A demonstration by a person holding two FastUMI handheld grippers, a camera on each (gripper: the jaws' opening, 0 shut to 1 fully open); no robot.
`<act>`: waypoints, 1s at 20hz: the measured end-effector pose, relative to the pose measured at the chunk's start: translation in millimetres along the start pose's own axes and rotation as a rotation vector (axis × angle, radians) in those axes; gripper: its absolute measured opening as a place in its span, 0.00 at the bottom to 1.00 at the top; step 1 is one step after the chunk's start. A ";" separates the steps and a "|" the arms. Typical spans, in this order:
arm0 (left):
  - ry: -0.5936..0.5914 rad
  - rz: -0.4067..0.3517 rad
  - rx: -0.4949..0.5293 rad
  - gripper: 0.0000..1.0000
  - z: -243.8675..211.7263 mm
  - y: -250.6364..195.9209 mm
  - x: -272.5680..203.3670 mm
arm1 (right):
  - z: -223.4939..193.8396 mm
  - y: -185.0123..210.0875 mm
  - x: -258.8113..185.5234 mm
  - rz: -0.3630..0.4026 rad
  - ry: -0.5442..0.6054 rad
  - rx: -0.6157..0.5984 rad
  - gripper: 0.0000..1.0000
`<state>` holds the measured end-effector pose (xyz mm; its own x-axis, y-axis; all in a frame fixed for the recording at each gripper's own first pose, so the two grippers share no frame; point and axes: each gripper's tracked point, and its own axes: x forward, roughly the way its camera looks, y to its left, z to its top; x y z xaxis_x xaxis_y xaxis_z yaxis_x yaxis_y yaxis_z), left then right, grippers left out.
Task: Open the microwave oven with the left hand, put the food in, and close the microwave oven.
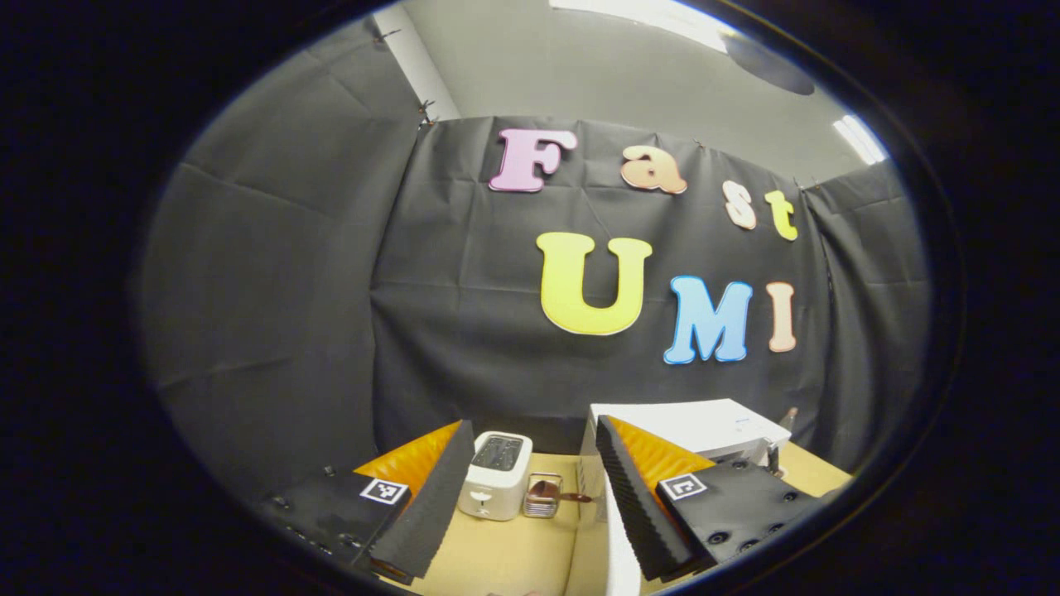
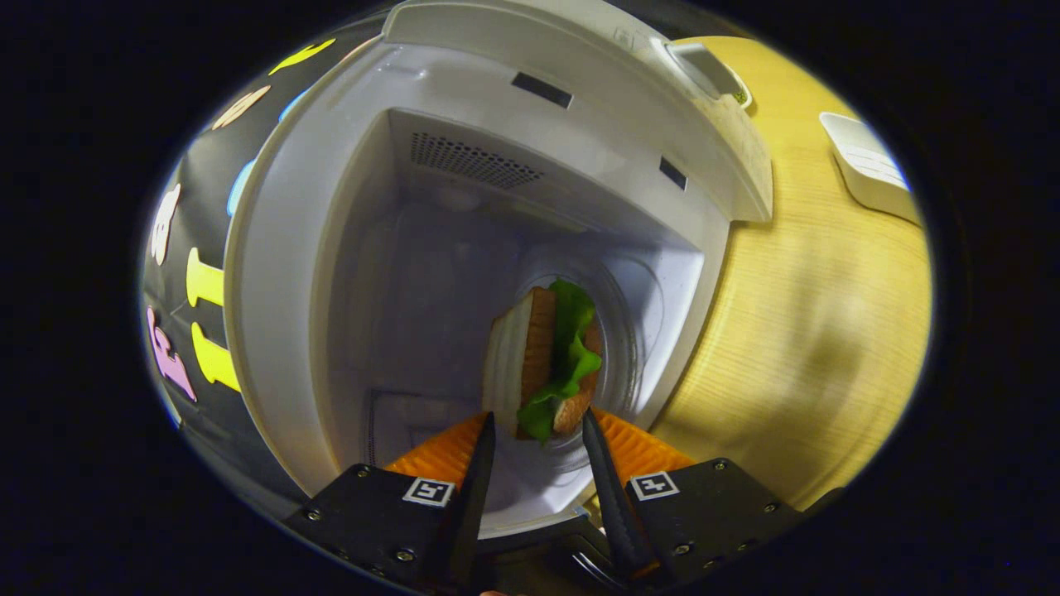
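In the right gripper view the white microwave (image 2: 273, 248) stands open, its cavity straight ahead. A sandwich (image 2: 542, 356) with bread and green lettuce reaches into the cavity above the round glass turntable (image 2: 629, 331). My right gripper (image 2: 537, 418) is shut on the sandwich's near end, one black finger on each side. In the left gripper view my left gripper (image 1: 532, 424) is open with nothing between its fingers. The microwave's white top (image 1: 704, 424) lies just beyond its right finger (image 1: 629, 497). A white edge (image 1: 617, 542), likely the open door, runs beside that finger.
A white toaster (image 1: 495, 476) and a small metal rack (image 1: 542, 495) stand on the wooden table (image 1: 497, 555) ahead of the left gripper. In the right gripper view a white tray (image 2: 869, 165) and a white container (image 2: 704, 70) sit on the table (image 2: 811, 331) beside the microwave.
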<state>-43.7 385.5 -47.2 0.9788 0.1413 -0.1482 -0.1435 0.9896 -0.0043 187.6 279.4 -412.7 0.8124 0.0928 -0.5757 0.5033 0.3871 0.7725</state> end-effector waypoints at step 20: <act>-0.001 -0.127 -0.023 0.95 -17.3 -120.6 21.2 | 107.6 20.7 -202.4 0.081 -0.172 -0.733 0.63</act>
<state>-8.1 268.7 -66.9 0.9894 0.0151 -0.1443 -0.0218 0.9987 -0.0452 65.2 169.9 -251.3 0.9031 0.0259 -0.4287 0.1643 0.9014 0.4005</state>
